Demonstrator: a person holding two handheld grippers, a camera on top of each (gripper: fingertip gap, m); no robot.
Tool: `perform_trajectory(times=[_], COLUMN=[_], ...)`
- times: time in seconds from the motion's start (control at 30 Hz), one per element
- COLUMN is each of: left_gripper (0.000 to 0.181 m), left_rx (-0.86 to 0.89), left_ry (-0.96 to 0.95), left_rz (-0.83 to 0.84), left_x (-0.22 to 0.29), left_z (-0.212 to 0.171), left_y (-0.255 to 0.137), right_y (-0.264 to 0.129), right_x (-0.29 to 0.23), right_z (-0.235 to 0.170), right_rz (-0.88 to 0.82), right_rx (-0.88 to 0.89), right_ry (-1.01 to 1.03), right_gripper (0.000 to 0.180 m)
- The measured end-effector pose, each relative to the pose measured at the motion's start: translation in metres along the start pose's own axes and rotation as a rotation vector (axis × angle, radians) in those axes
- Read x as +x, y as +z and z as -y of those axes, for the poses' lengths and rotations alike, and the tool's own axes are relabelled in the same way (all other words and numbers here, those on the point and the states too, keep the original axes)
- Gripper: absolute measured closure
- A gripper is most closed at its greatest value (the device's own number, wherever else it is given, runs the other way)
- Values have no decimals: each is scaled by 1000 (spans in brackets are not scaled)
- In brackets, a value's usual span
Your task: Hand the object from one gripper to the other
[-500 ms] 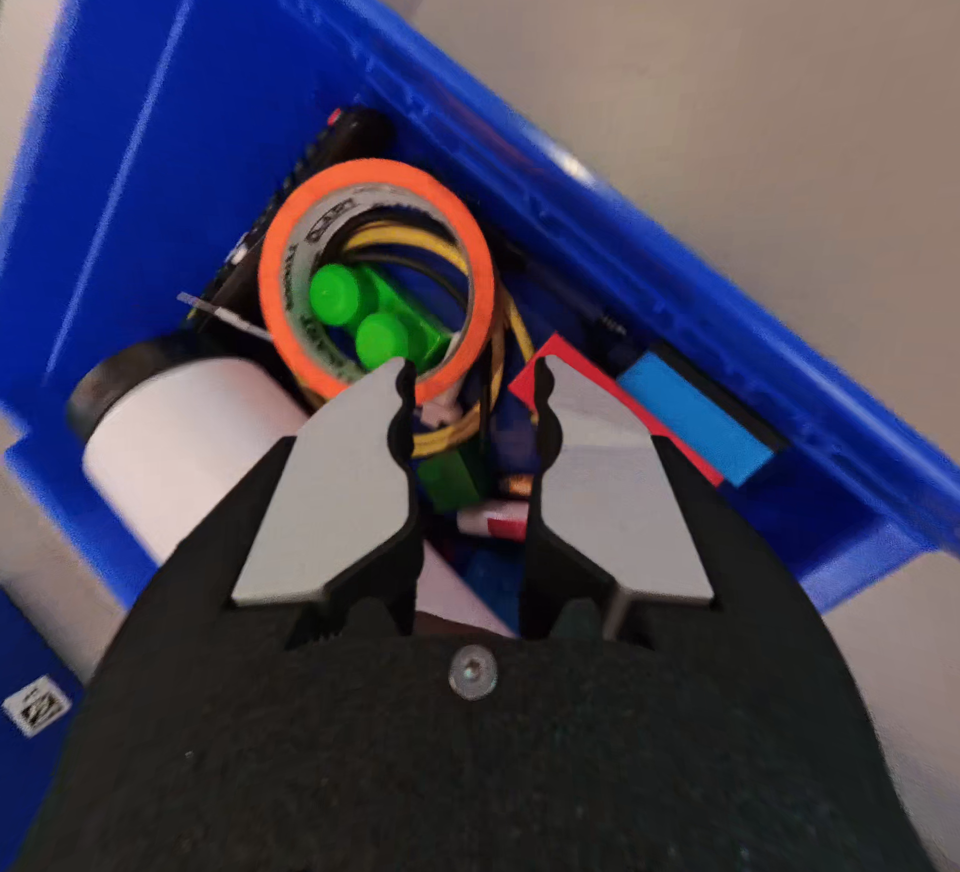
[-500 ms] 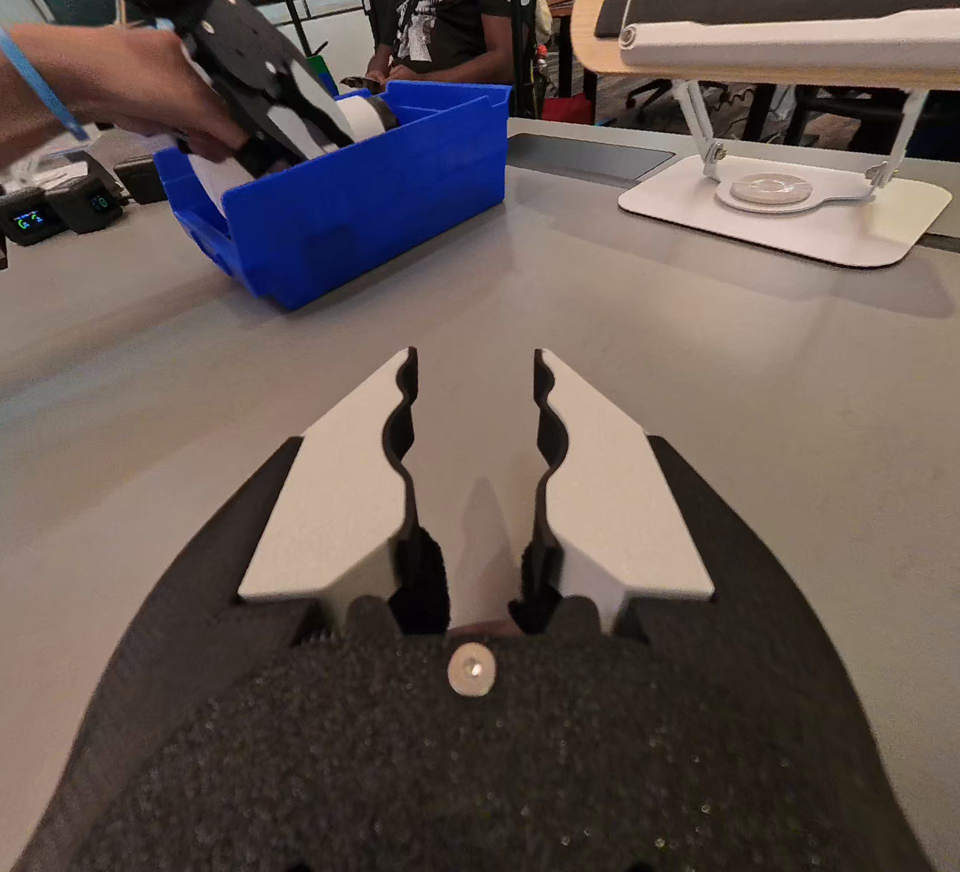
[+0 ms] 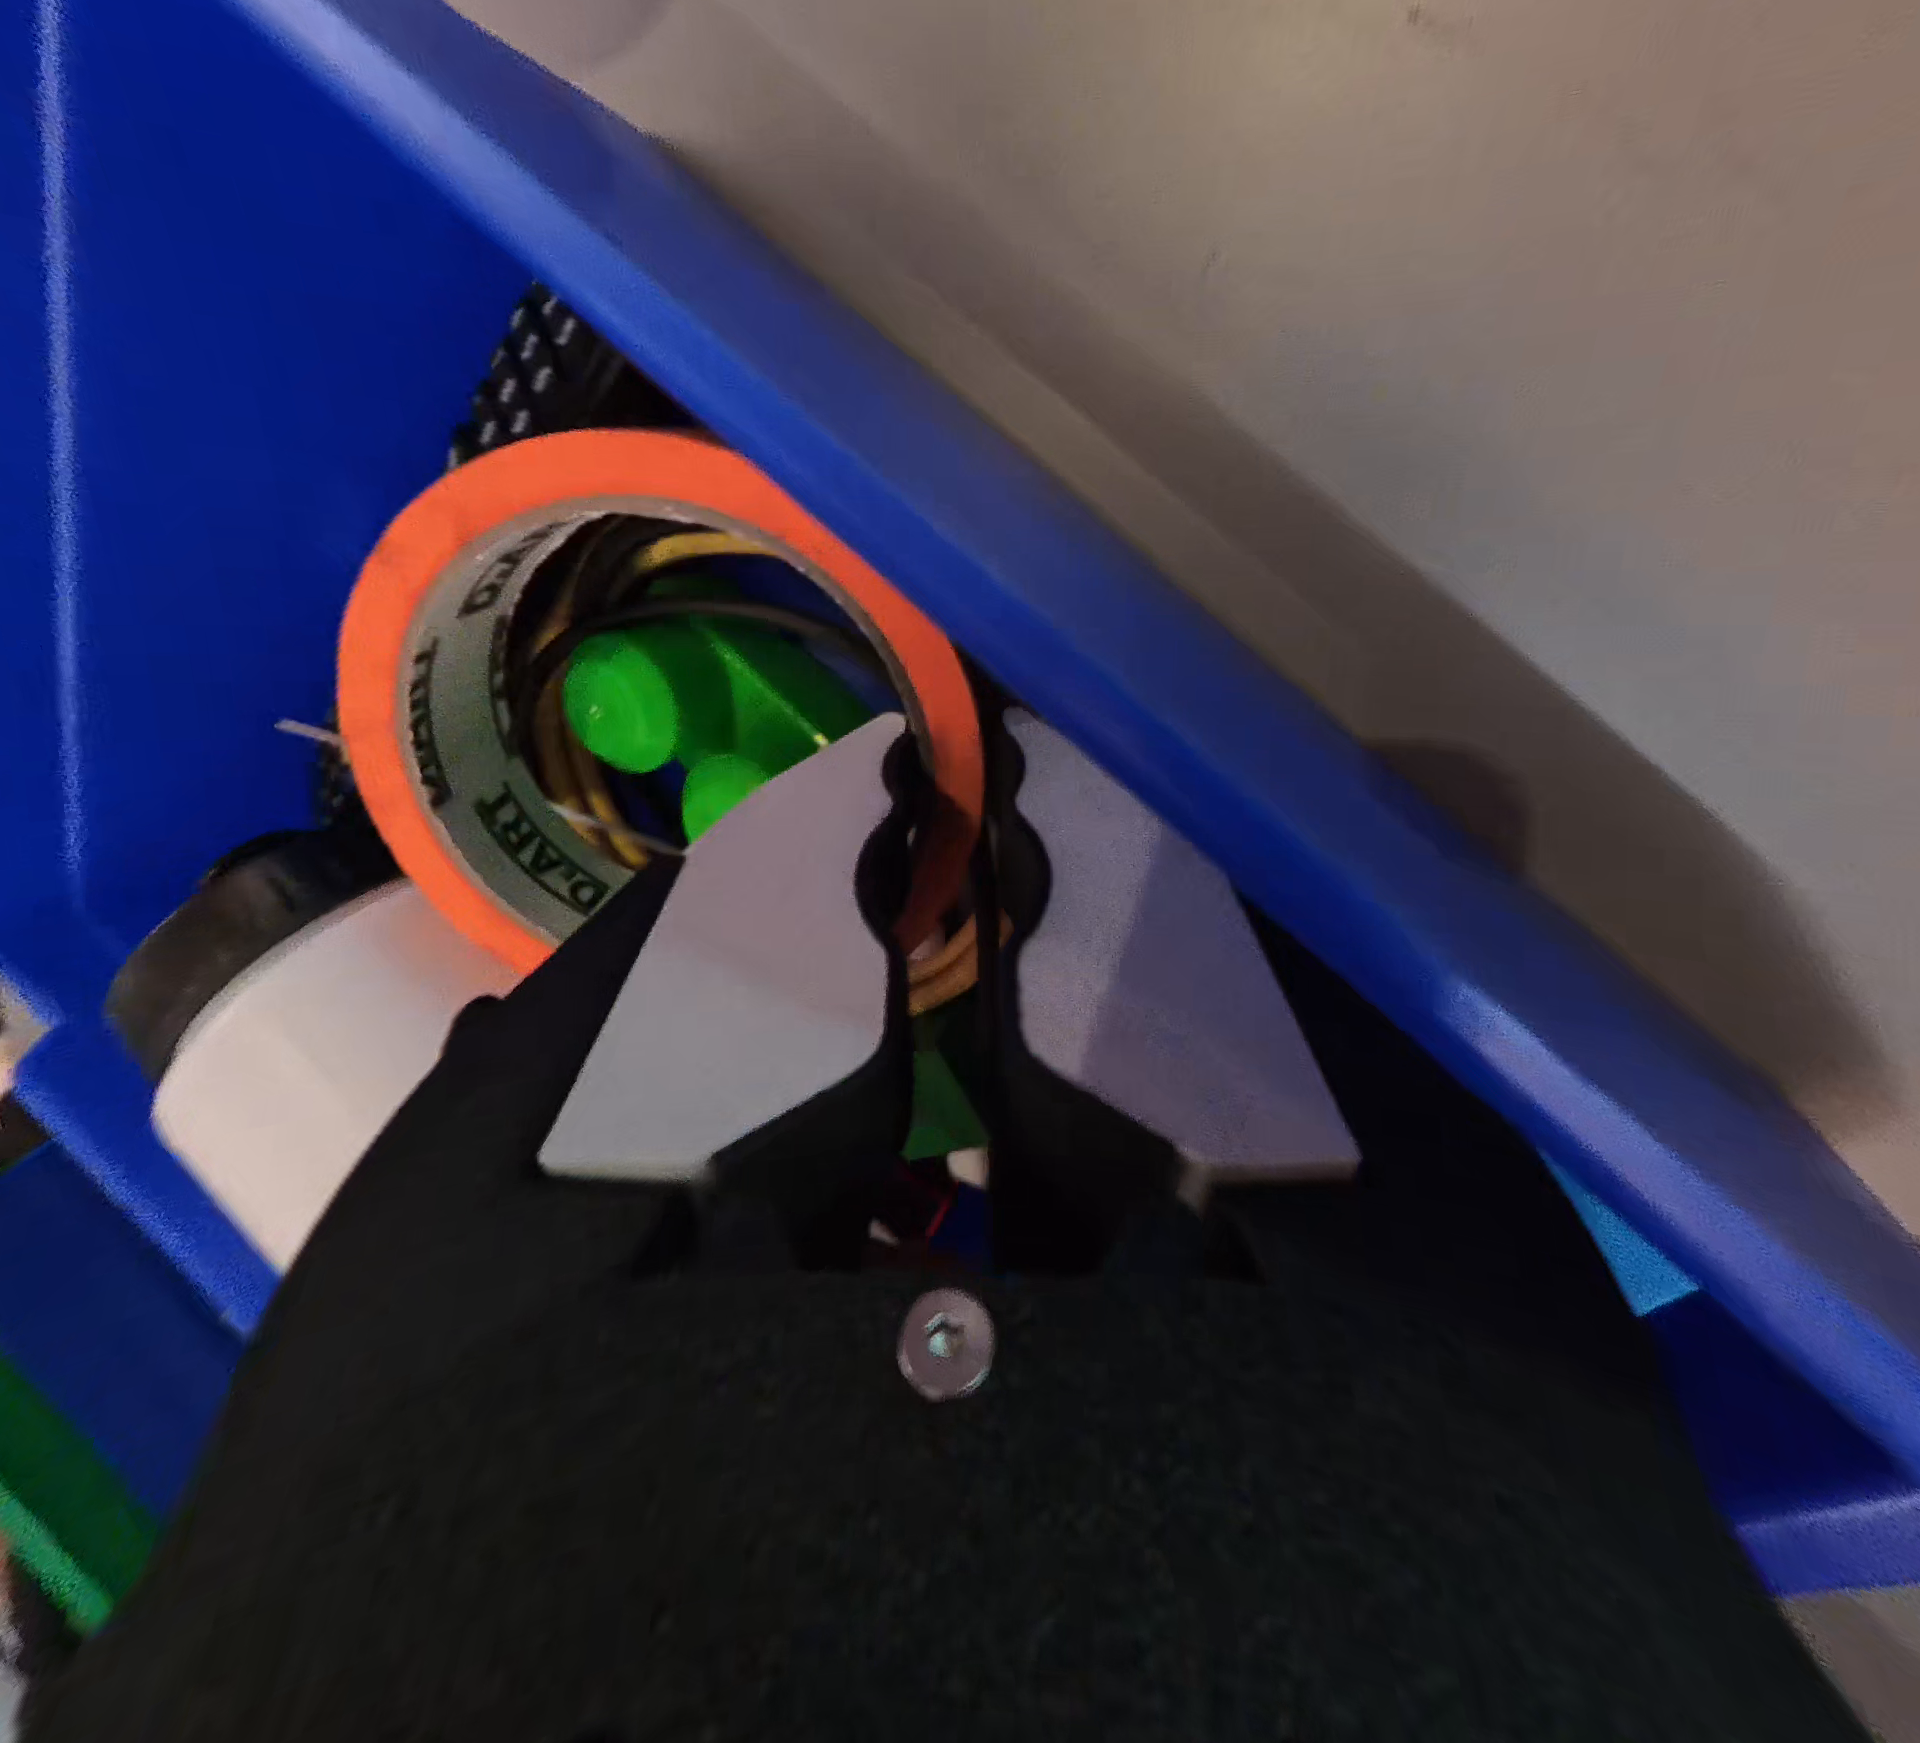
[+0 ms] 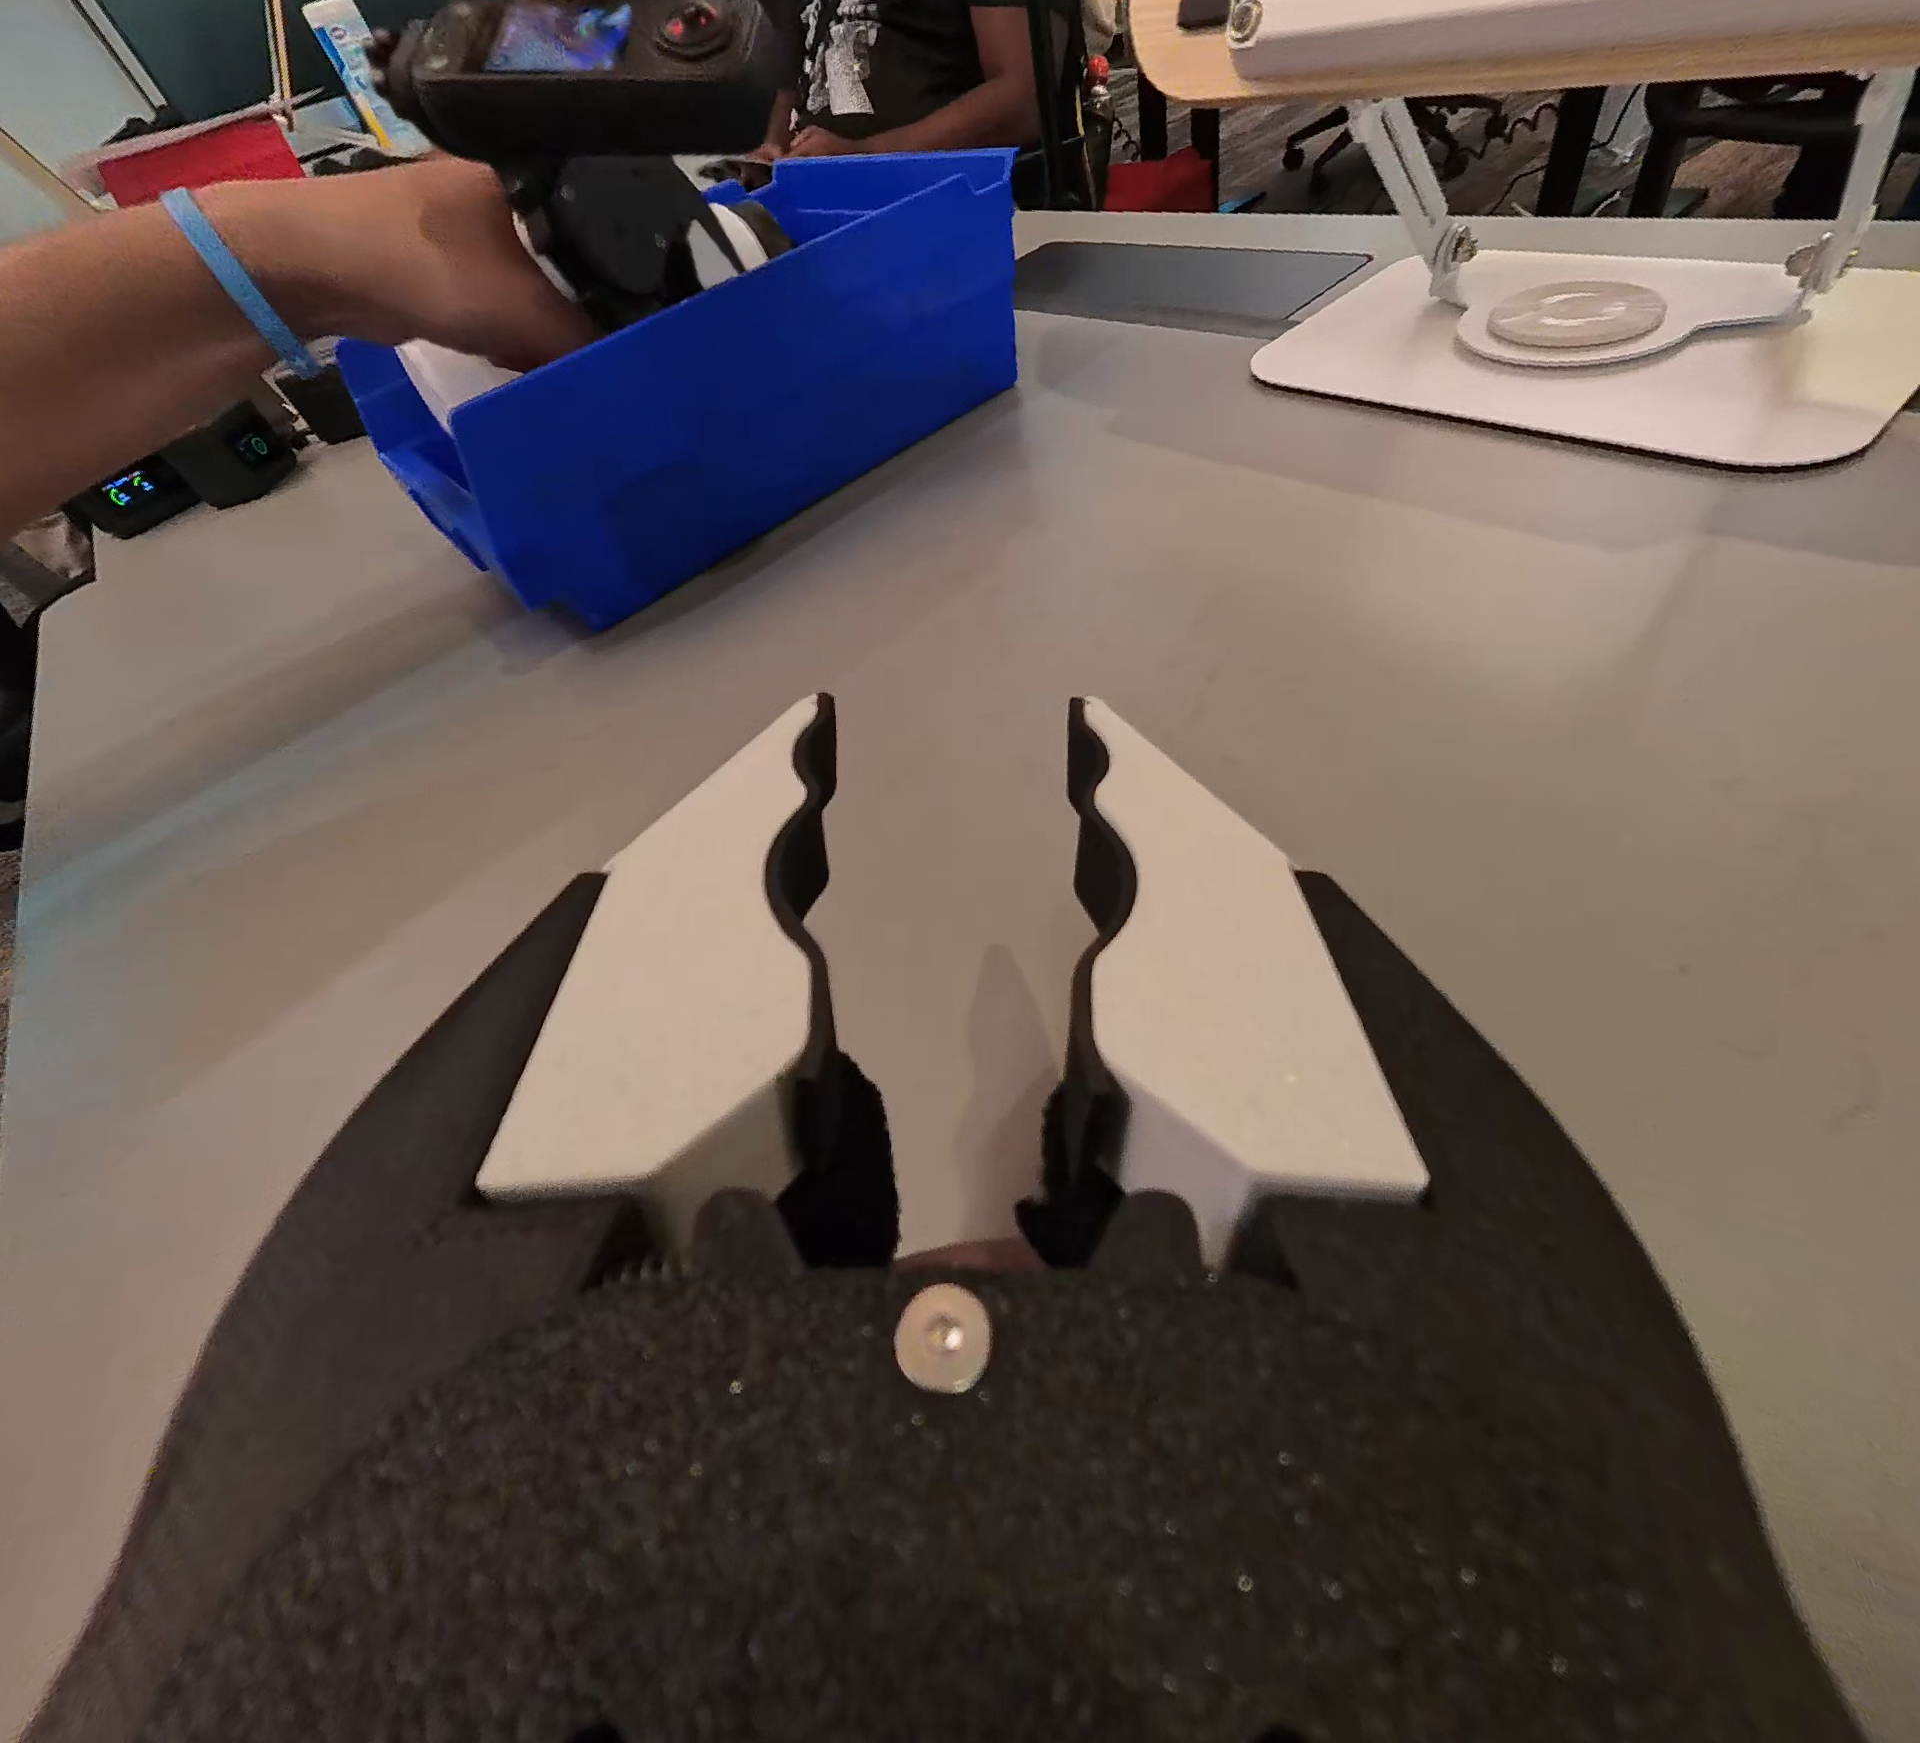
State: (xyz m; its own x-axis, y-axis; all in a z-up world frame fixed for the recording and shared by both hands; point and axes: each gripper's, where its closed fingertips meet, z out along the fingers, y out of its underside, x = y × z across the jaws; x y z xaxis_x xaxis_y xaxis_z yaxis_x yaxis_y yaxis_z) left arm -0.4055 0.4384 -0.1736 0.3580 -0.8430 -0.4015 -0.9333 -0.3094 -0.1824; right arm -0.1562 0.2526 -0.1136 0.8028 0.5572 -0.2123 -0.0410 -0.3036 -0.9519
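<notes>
The orange tape roll (image 3: 665,685) stands on edge inside the blue bin (image 3: 239,259), leaning against the bin's long wall, and the left gripper (image 3: 951,758) has its jaws closed on the roll's rim: one finger sits inside the ring, the other outside it, next to the bin wall. Through the ring's hole show a bright green plastic piece (image 3: 665,706) and loops of yellow and black wire (image 3: 940,966). Beside the roll, toward the bin's open end, lies a white cylinder with a black cap (image 3: 301,1018). In the right wrist view the bin (image 4: 748,426) sits on the grey bench (image 4: 1351,654), with a hand (image 4: 416,259) holding the left gripper's body down into it. The right gripper (image 4: 948,717) hovers over bare bench well apart from the bin, its jaws apart and empty. A white stand (image 4: 1558,363) sits on the bench to the bin's right.
</notes>
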Motion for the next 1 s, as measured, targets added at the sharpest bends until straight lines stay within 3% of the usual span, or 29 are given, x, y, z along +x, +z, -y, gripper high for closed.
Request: perform_trajectory(times=[0.2,0.53,0.77,1.0], left_gripper=[170,170,170,170], left_rx=[83,280,439,487], left_ry=[-3,96,346,555], left_rz=[118,379,599,621], left_x=[-9,-5,57,152], left_z=[-3,19,76,134], left_y=[-36,-140,-193,-178], right_y=[1,2,-9,-21], right_x=[-3,-6,-31,-38], right_z=[-3,0,44,58], right_rz=[7,38,279,315], right_rx=[-9,2,208,286], right_ry=[-4,-13,154,121], right_gripper=[135,135,134,133])
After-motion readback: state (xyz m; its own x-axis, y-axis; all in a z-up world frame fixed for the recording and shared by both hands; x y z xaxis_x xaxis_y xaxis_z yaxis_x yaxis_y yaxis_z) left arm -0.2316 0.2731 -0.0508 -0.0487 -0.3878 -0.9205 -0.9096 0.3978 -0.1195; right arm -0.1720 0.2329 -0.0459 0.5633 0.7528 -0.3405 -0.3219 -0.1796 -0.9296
